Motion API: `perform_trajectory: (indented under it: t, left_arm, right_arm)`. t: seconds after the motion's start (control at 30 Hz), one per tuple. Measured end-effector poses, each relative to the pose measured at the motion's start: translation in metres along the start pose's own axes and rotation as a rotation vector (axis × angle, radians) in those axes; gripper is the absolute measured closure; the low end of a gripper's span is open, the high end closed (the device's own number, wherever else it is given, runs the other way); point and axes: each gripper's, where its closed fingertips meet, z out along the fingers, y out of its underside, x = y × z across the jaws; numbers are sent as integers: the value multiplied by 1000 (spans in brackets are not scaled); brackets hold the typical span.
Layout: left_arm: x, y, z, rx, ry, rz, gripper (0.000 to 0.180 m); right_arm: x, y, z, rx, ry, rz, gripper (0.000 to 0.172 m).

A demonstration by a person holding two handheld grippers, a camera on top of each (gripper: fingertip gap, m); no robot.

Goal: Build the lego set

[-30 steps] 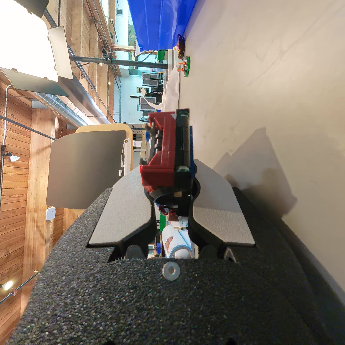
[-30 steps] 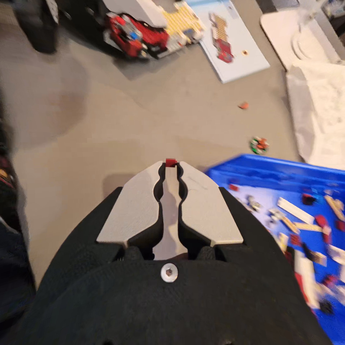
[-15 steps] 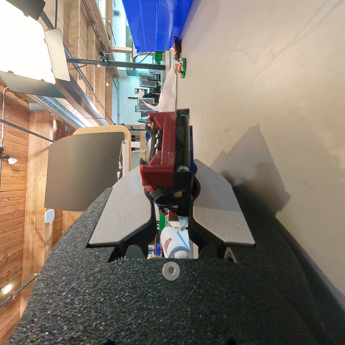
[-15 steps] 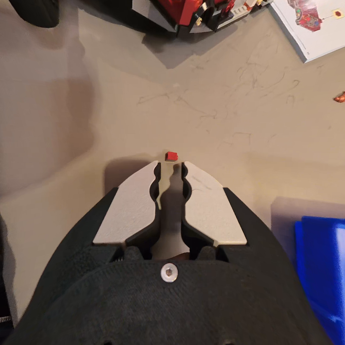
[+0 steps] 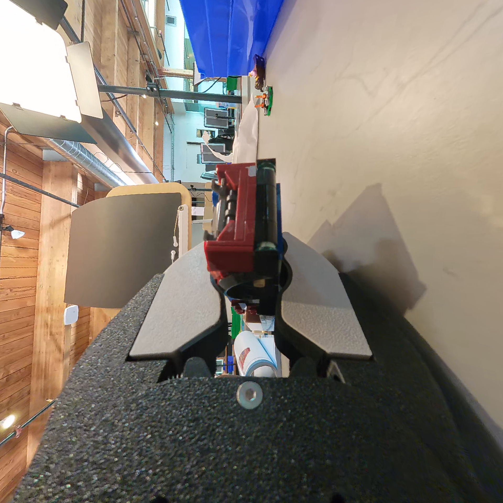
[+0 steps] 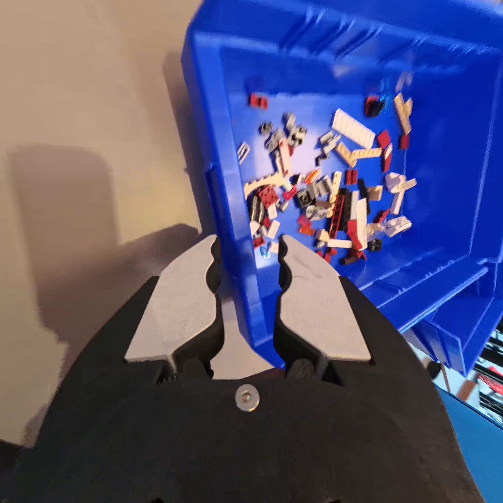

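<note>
My left gripper (image 5: pixel 249 261) is shut on a red and black lego vehicle model (image 5: pixel 242 217) and holds it on its side against the beige table (image 5: pixel 381 109). The model sticks out past the fingertips. My right gripper (image 6: pixel 249 242) is open and holds nothing. It hangs over the near left wall of a blue bin (image 6: pixel 234 190) that holds several loose lego pieces (image 6: pixel 334 185) in red, white, tan, grey and black. The right wrist view is blurred by motion.
The blue bin (image 5: pixel 226 35) also shows at the far end of the table in the left wrist view. Next to it stand a small green lego build (image 5: pixel 268 100) and white paper (image 5: pixel 246 138). A rolled booklet (image 5: pixel 255 353) lies behind the left fingers.
My right gripper let go of a small red brick onto the table, opened wider and swung right to the blue bin. My left gripper kept still with the model in it.
</note>
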Motion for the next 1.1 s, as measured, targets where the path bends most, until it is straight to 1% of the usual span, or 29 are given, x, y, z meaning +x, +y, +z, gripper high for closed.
perform_trajectory:
  t: [0.07, 0.13, 0.17, 0.23, 0.4, 0.5, 0.57, 0.63, 0.7, 0.77, 0.83, 0.93, 1.1]
  left_arm:
    - [1, 0, -1, 2, 0, -1, 143]
    - [0, -1, -1, 1, -1, 2, 143]
    - [0, -1, -1, 1, -2, 4, 143]
    - [2, -1, -2, 1, -4, 4, 143]
    - [0, -2, -3, 5, 1, 1, 143]
    - [0, -5, -5, 14, 4, -4, 143]
    - [-1, -6, -7, 17, 6, -4, 143]
    - [-1, -7, -8, 19, 7, -4, 143]
    - [-2, -7, -10, 17, 5, -4, 143]
    - [-3, -7, -12, 17, -1, -4, 143]
    - [-3, -8, -14, 18, -9, -2, 143]
    - [-4, -9, -13, 17, -25, 7, 143]
    - [-3, -5, -11, 4, -37, 11, 143]
  right_arm:
    - [-6, 11, 8, -73, -26, -32, 129]
    - [-14, 16, 14, -127, -39, -84, 132]
    - [-15, 18, 14, -150, -27, -114, 126]
    - [-22, 20, 10, -190, -37, -159, 125]
    - [-62, 20, -15, -231, -206, -285, 129]
    - [-94, 22, -36, -231, -352, -376, 129]
    - [-114, 18, -52, -182, -466, -404, 132]
    - [-120, 9, -68, -104, -530, -396, 133]
    - [-109, 0, -74, -38, -510, -352, 134]
    - [-88, -4, -73, -3, -443, -299, 135]
    - [-70, -3, -69, 19, -375, -285, 137]
    - [-58, -3, -67, 83, -335, -317, 141]
    - [-62, -17, -65, 250, -353, -425, 145]
